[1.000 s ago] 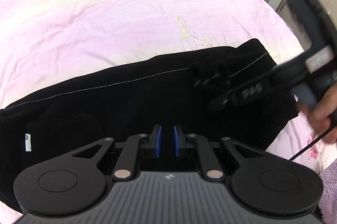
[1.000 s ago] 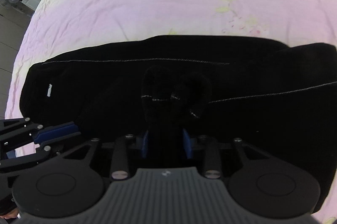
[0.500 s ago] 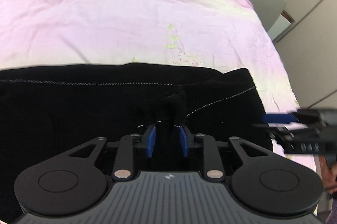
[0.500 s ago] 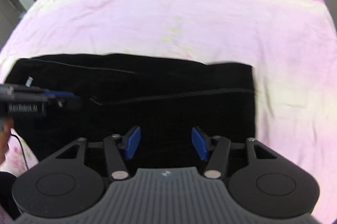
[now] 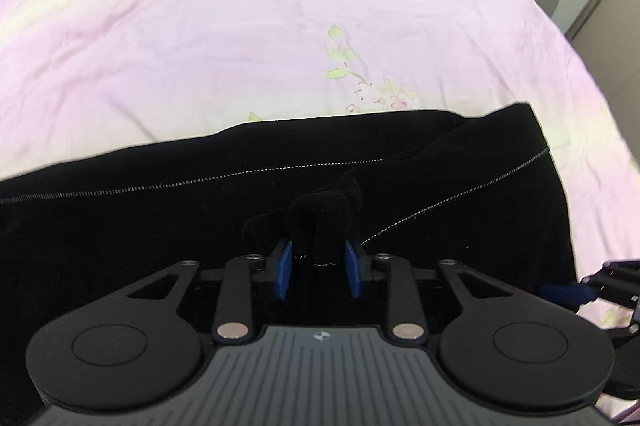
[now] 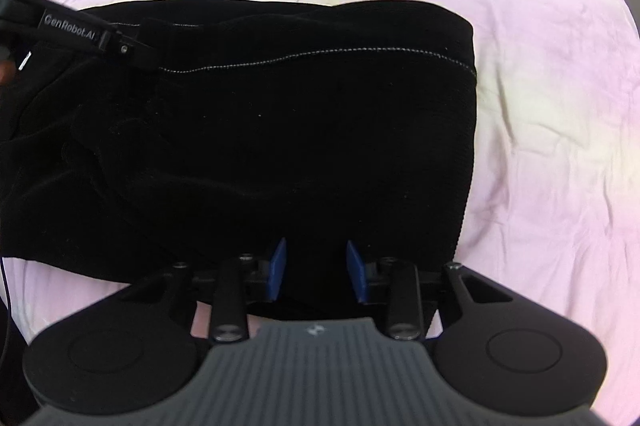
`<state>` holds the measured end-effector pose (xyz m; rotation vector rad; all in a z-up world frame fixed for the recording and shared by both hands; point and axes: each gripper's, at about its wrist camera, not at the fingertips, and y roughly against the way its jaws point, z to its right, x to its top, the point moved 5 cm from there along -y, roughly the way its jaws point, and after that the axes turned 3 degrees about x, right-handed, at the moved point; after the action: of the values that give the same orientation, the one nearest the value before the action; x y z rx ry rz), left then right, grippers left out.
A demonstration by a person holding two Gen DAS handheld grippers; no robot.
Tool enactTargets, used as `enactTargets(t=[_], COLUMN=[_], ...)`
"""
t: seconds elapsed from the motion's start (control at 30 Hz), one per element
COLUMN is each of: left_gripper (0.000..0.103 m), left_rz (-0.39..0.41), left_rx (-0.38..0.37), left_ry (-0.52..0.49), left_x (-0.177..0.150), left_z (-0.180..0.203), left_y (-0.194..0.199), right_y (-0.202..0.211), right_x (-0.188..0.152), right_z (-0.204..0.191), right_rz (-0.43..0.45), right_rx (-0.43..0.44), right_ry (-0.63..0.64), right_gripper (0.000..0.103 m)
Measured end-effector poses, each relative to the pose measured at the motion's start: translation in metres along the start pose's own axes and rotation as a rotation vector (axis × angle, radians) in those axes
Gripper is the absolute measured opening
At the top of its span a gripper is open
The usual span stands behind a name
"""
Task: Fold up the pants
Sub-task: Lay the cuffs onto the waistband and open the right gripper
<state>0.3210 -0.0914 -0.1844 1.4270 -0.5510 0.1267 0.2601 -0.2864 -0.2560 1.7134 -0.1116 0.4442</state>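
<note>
Through my left wrist camera, my left gripper point(image 5: 316, 264) is still pinching a bunched fold of the black pants point(image 5: 160, 226) between its blue pads point(image 5: 285, 268), just as it was half a second ago. The view has swung since then: the pants are now lying across the pink bedsheet point(image 5: 240, 25) with their right edge further in frame, and my right gripper point(image 5: 576, 292) is showing lower at the right border, beside that edge.

Through my right wrist camera, my right gripper point(image 6: 316, 270) is holding its fingers apart over the near hem of the pants point(image 6: 320, 125), though they are standing closer together than half a second ago. I am seeing the pants much nearer now, filling the middle of the bedsheet point(image 6: 540, 145). My left gripper point(image 6: 120, 45) is reaching in from the upper left onto the cloth.
</note>
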Motion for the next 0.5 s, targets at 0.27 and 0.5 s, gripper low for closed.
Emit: enactTargets(t=[0.27, 0.5], left_gripper=[0.03, 0.031], left_rz=[-0.022, -0.009], left_rx=[0.056, 0.065], left_ry=[-0.047, -0.091], left_x=[-0.005, -0.009], left_z=[0.004, 0.003], left_y=[-0.014, -0.023], right_y=[-0.01, -0.018], right_x=[-0.01, -0.006], right_z=[0.006, 0.02], right_rz=[-0.011, -0.011], right_rx=[0.023, 0.017], right_ry=[-0.003, -0.024], right_gripper=[0.03, 0.03])
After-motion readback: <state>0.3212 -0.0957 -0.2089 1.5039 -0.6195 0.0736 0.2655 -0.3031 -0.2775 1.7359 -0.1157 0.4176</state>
